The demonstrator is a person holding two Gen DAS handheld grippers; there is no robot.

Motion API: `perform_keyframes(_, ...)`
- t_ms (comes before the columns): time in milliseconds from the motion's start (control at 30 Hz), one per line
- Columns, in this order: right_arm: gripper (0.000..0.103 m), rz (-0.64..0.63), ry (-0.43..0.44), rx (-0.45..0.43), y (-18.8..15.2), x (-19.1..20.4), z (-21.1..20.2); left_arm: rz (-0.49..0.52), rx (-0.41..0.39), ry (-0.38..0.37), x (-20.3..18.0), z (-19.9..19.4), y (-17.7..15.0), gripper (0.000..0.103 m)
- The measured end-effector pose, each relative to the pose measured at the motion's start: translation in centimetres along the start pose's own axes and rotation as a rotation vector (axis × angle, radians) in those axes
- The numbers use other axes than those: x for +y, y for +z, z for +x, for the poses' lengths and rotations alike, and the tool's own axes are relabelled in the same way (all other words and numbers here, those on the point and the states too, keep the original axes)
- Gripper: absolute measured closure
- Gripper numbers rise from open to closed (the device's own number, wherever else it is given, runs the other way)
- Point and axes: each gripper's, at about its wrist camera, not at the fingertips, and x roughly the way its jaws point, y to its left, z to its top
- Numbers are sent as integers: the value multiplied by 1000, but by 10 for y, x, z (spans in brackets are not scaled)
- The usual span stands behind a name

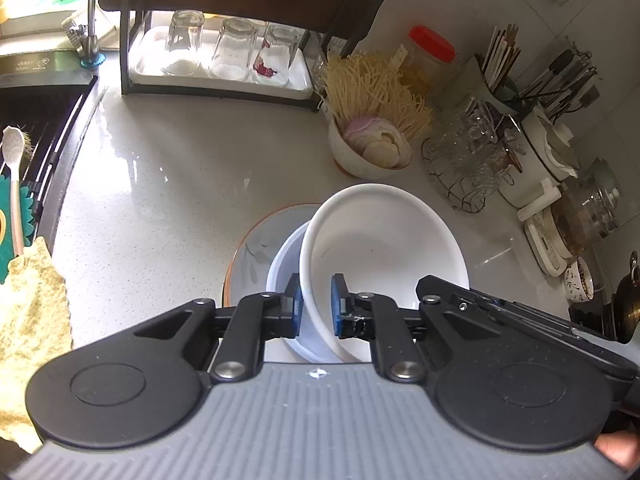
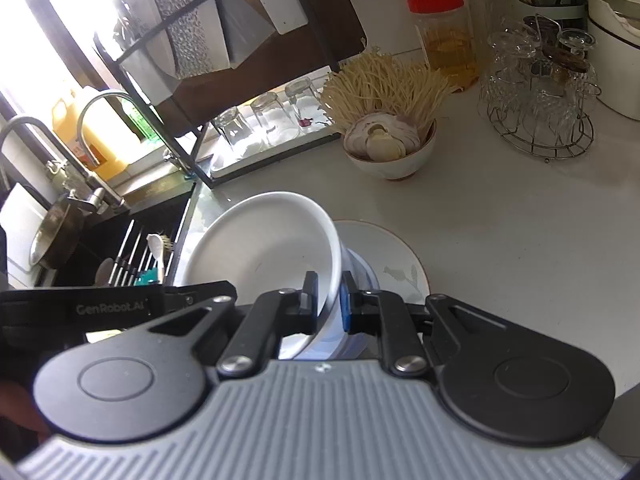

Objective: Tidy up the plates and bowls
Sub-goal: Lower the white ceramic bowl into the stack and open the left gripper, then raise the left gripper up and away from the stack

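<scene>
A large white bowl (image 1: 384, 248) is held between both grippers above the counter. My left gripper (image 1: 316, 304) is shut on its left rim, one pad inside and one outside. My right gripper (image 2: 328, 300) is shut on the opposite rim of the same bowl (image 2: 260, 244). A second, bluish-white bowl (image 1: 284, 264) sits nested under it and shows in the right wrist view (image 2: 356, 276). Below them an orange-rimmed plate (image 1: 256, 248) with a leaf print lies on the counter; it also shows in the right wrist view (image 2: 392, 256).
A small bowl with onion slices and noodles (image 1: 372, 148) stands behind. A glass rack (image 1: 464, 160), red-lidded jar (image 1: 432, 52), utensil holder (image 1: 500, 76) and pots line the right. A shelf tray with upturned glasses (image 1: 224, 56) is at the back. The sink (image 1: 32, 132) and yellow cloth (image 1: 28, 312) are left.
</scene>
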Motion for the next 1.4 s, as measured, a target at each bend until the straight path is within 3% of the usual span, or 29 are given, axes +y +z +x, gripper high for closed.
perform_keyframes(400,88,-5,-18,55,1,-5,24,-26,49,11,10,25,4,88)
perform_keyframes(667,88,15,-18,65,-1,-11,30,-23,42,9,11,28,1,88)
perform_keyframes(800,85,14,-14,64,-1,-12,29,-24,36,10,11,24,-3,71)
perform_keyframes(867,73,14,-13,46,1,-13,25,-16,22,11,10,20,-3,64)
perform_keyframes(900,61,14,-6,30,2,-13,21,-14,14,9,10,18,-3,59)
perform_keyframes(933,59,10,-3,19,3,-13,19,-16,7,8,9,16,-2,56)
perform_keyframes(1400,59,16,-5,-113,6,-2,-30,65,-80,21,-4,-39,7,55)
